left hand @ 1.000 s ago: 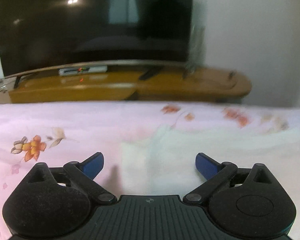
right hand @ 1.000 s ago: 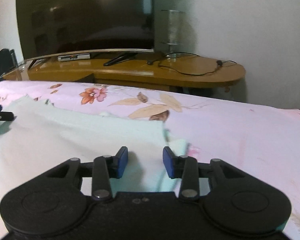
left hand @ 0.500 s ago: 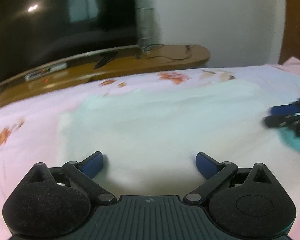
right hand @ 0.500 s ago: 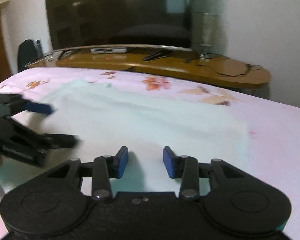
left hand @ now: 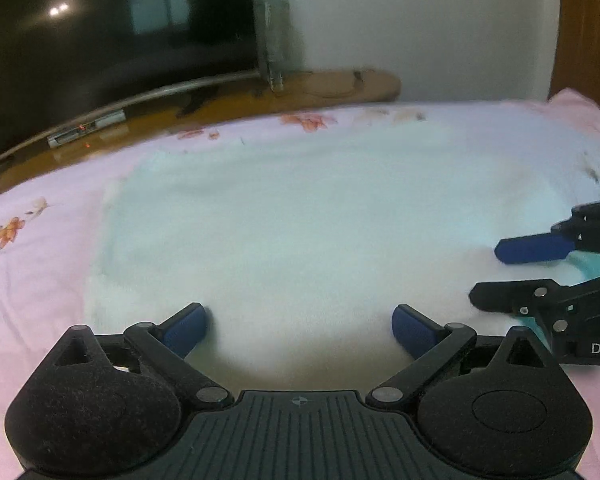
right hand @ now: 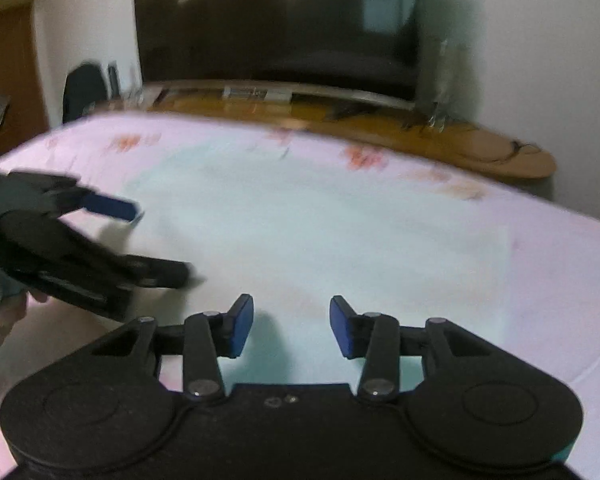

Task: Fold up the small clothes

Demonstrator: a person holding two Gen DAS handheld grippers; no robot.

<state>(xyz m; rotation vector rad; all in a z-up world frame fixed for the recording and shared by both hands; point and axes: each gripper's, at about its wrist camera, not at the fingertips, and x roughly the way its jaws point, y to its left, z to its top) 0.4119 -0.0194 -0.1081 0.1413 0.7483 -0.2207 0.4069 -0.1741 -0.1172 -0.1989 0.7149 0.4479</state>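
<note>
my left gripper (left hand: 300,330) is wide apart, my right gripper (right hand: 291,326) is parted more narrowly, both holding nothing; the pale cloth (left hand: 300,220) lies flat toward 12 o'clock of the fingers.

right gripper (left hand: 540,276) cut off, bedsheet flowers (right hand: 364,158) blurred

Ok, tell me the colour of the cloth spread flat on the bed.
Pale mint green cloth; clearest in the left wrist view.
</note>
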